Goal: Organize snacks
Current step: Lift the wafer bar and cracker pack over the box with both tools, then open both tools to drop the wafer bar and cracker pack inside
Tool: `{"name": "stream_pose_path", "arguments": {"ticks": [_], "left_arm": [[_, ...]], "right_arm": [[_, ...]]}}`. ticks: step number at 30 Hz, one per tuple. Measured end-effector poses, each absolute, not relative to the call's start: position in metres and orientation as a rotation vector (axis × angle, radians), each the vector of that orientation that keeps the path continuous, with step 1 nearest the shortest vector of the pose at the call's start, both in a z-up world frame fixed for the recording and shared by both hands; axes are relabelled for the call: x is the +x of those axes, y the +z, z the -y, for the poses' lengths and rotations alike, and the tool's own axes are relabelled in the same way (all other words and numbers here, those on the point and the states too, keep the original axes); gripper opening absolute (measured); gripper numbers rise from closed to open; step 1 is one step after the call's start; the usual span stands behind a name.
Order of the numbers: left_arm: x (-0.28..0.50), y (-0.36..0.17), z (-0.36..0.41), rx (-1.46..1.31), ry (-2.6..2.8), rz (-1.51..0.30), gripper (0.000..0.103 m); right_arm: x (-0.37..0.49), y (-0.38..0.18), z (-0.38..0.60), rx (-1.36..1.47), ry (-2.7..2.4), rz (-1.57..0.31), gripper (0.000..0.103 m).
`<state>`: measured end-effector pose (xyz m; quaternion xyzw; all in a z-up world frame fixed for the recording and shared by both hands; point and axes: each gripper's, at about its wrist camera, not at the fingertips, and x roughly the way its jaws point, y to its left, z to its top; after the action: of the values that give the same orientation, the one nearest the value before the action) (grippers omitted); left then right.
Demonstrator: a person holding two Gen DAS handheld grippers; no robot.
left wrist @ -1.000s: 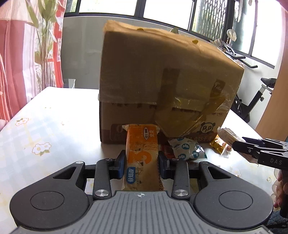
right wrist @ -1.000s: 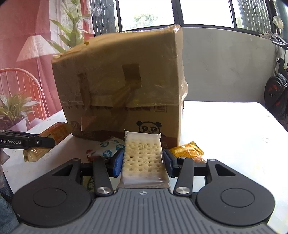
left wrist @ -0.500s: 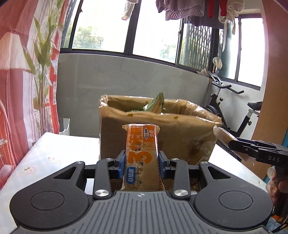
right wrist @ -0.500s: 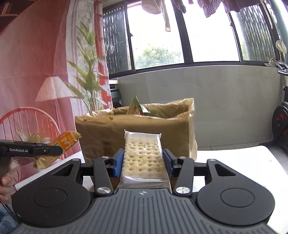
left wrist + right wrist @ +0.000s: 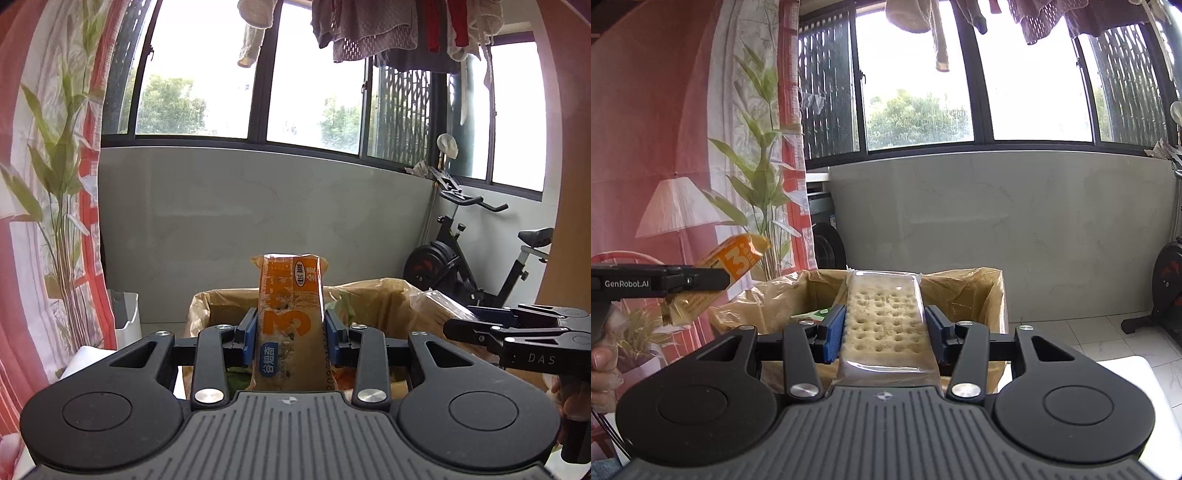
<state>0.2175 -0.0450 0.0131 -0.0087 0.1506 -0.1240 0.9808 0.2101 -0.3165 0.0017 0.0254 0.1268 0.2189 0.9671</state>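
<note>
Windows and a grey wall fill the background behind our left hand-held gripper [image 5: 291,334], clamped on an orange snack bar [image 5: 290,325], and our right hand-held gripper [image 5: 884,328], gripping a clear-wrapped cracker pack [image 5: 886,321]; both snacks are raised over the open cardboard box [image 5: 964,295].

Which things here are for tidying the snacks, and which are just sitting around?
For the job:
orange snack bar
cracker pack
cardboard box
left gripper
right gripper

Just around:
exercise bike
hanging laundry
plant
</note>
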Motion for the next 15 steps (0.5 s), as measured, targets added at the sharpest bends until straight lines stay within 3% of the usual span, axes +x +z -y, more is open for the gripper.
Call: {"name": "stream_pose_path", "arguments": {"ticks": [10, 11, 14, 15], "left_arm": [[0.276, -0.006, 0.061, 0.088, -0.17, -0.405, 0.039], [0.277, -0.007, 0.058, 0.091, -0.167, -0.405, 0.042], [0.273, -0.005, 0.054, 0.102, -0.153, -0.392, 0.067], [0.269, -0.004, 0.052, 0.101, -0.154, -0.381, 0.07]], "right_arm": [[0.273, -0.014, 0.28, -0.107, 0.337, -0.351, 0.049], [0.275, -0.017, 0.278, -0.121, 0.325, -0.357, 0.049], [0.278, -0.022, 0.276, -0.141, 0.301, -0.39, 0.05], [0.277, -0.025, 0.277, -0.139, 0.301, -0.396, 0.051]]}}
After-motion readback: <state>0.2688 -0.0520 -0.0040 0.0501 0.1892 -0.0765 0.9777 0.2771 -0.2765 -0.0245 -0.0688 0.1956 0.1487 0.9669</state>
